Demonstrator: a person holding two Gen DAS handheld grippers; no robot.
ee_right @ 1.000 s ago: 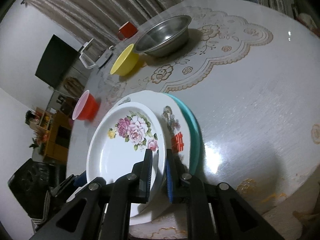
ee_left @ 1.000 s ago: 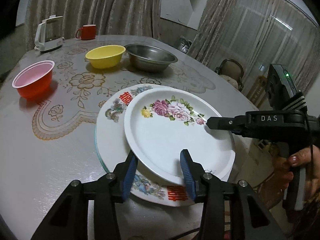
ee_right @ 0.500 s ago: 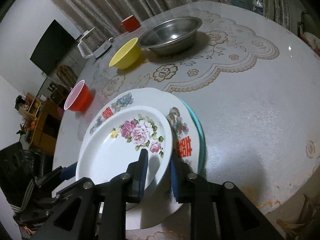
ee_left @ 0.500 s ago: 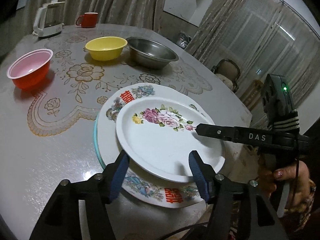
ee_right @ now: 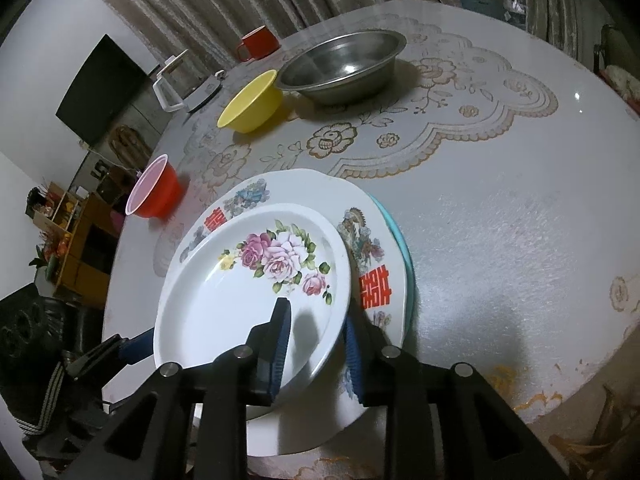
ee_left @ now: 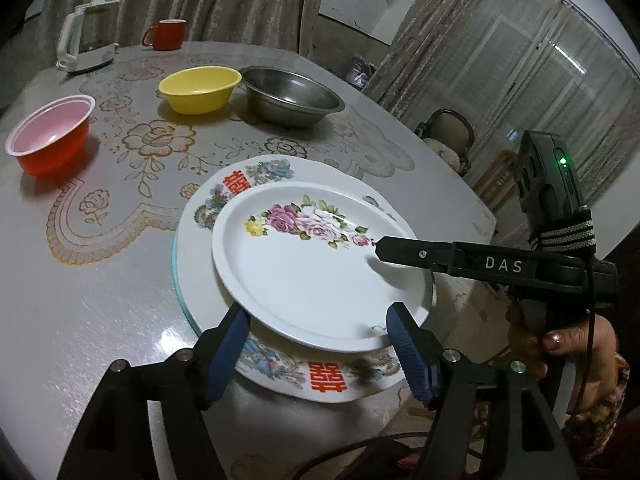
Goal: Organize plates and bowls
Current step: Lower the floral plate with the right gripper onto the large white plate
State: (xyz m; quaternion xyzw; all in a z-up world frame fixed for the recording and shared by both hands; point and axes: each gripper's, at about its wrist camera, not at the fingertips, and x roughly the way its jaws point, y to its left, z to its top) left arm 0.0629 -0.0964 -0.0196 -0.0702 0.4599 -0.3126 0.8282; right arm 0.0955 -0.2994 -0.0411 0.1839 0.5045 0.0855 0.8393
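Rose plate | stiff, glossy, breakable; take by rim | right tongs straddle rim, slack | left tongs spread.

Plates: three, stacked. Top: rose-patterned plate. Middle: larger plate with red characters. Bottom: teal plate, edge only visible.

Bowls: three. One red bowl, one yellow bowl, one steel bowl.

Mugs: one red mug.

Kettles: one white kettle.

Claws: two.
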